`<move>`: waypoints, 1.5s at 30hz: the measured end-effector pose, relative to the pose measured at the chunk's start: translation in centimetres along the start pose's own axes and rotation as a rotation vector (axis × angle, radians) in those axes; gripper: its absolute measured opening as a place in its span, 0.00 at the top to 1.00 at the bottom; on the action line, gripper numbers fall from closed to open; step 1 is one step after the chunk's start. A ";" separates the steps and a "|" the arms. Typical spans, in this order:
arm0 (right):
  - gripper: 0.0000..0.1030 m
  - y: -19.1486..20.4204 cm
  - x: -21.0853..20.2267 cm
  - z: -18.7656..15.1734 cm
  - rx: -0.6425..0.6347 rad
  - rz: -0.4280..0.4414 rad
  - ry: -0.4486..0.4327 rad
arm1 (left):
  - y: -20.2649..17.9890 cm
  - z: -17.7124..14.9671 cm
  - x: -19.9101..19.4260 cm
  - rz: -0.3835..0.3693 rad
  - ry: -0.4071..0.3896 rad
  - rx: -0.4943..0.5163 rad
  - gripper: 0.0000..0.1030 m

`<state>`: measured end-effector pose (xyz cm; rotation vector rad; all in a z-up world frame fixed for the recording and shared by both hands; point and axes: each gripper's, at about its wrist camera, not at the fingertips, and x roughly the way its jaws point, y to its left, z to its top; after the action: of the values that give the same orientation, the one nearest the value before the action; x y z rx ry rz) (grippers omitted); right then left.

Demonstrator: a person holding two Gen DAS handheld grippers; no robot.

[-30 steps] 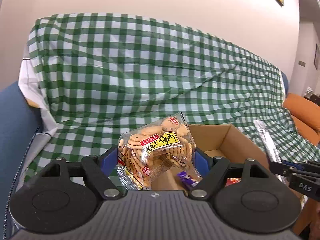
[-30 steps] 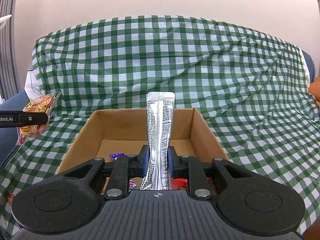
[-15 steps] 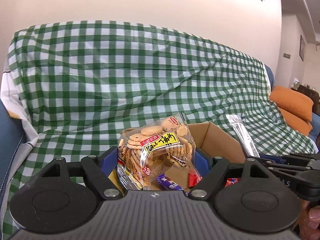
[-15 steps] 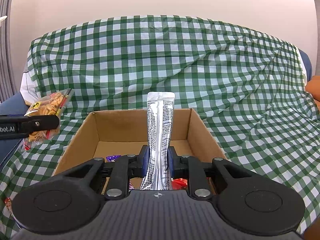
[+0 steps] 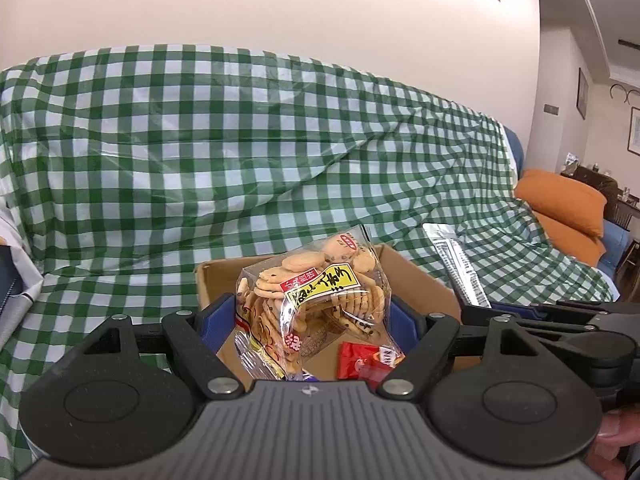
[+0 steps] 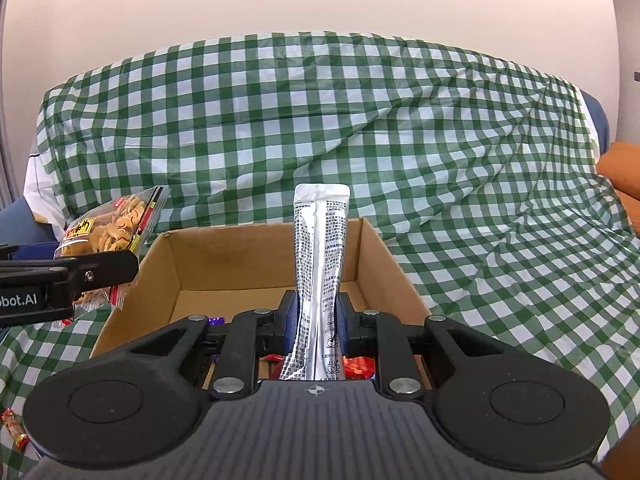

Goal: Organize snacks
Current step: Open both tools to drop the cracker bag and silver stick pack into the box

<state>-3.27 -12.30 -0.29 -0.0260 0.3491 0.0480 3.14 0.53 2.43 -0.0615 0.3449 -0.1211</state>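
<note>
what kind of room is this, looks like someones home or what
Most likely a home living room. A sofa draped in a green checked cloth stands against a plain wall, an orange cushion lies at its far end, and framed pictures hang on the walls. A cardboard box of snacks sits on the cloth.

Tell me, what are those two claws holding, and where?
Left gripper clamps the biscuit bag by its sides; right gripper pinches the silver sachet's lower half.

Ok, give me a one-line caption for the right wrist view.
Right gripper holds a silver sachet upright over the cardboard box; left gripper brings a biscuit bag alongside.
</note>
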 end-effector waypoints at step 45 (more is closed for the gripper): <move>0.79 0.2 0.0 -0.7 0.003 -0.057 -0.023 | -1.0 -0.2 0.6 -0.042 0.016 0.001 0.19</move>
<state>-3.47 -12.13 -0.95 -0.0326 0.3248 -0.0086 3.57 -0.58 2.15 -0.0672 0.3593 -0.1637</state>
